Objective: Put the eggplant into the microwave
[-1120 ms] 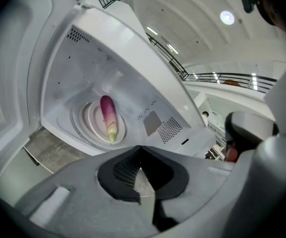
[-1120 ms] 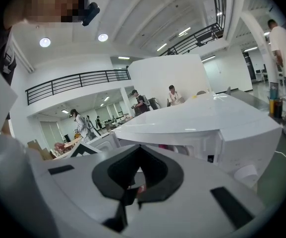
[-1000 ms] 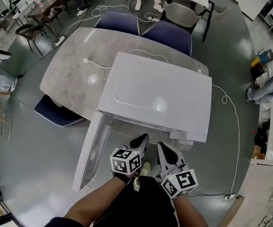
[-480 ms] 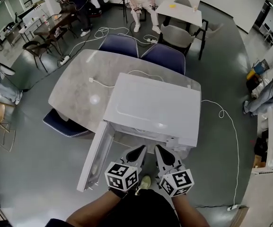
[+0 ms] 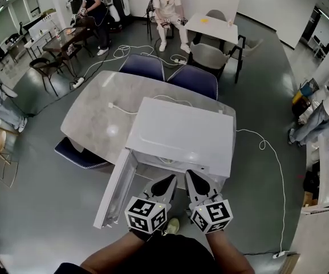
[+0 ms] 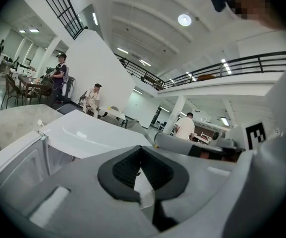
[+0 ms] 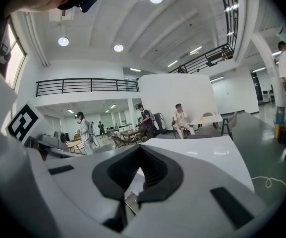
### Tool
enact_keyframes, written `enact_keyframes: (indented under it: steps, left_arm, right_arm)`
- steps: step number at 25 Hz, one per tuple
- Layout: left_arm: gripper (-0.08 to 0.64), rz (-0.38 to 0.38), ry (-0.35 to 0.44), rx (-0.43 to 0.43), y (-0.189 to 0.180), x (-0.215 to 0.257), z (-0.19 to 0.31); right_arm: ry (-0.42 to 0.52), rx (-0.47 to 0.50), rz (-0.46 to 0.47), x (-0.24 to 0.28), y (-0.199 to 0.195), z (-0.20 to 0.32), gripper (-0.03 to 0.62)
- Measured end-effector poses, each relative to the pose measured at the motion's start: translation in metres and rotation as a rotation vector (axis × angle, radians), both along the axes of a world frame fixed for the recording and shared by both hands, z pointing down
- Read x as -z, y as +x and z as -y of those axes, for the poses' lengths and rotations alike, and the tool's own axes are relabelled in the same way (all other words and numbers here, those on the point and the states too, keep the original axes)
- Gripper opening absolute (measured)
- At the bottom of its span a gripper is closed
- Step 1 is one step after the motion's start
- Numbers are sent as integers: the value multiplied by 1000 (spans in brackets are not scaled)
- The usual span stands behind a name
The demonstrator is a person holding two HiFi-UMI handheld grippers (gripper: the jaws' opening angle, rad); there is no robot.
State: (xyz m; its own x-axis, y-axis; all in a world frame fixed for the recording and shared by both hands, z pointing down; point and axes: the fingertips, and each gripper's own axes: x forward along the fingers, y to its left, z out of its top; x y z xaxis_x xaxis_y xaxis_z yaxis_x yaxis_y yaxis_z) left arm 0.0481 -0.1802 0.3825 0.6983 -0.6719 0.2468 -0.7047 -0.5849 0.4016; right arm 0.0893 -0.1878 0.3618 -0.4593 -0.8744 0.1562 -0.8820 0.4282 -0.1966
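The white microwave (image 5: 181, 133) stands on the grey table (image 5: 96, 107), its door (image 5: 114, 190) swung open toward the left. From above its inside is hidden, and no eggplant shows in any view. My left gripper (image 5: 169, 181) and right gripper (image 5: 191, 178) hang side by side just in front of the microwave's opening, both pointing at it. In the left gripper view the jaws (image 6: 141, 149) are shut with nothing between them, above the microwave's top (image 6: 93, 133). The right gripper (image 7: 142, 150) also has its jaws shut and empty, level with the microwave's top (image 7: 202, 152).
Blue chairs stand at the table's far side (image 5: 144, 67) (image 5: 190, 79) and left side (image 5: 78, 153). A white cable (image 5: 267, 153) trails over the floor on the right. A plug and cord (image 5: 118, 106) lie on the table. People sit and stand at the back of the room.
Both grippers have risen in front of the microwave and stayed shut. The head view has tipped up, so more of the far room shows.
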Motion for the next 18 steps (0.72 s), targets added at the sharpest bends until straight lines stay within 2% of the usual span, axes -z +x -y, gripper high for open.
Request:
enact_keyframes:
  steps: [5,18]
  left_arm:
    - [9,10,23,18,-5,6,1]
    - [9,21,24,44,-6,6,-10]
  right_arm:
    - [15,16,-7,6,-5,-2,0]
    - [14,54,-14,6,-10,-13,0]
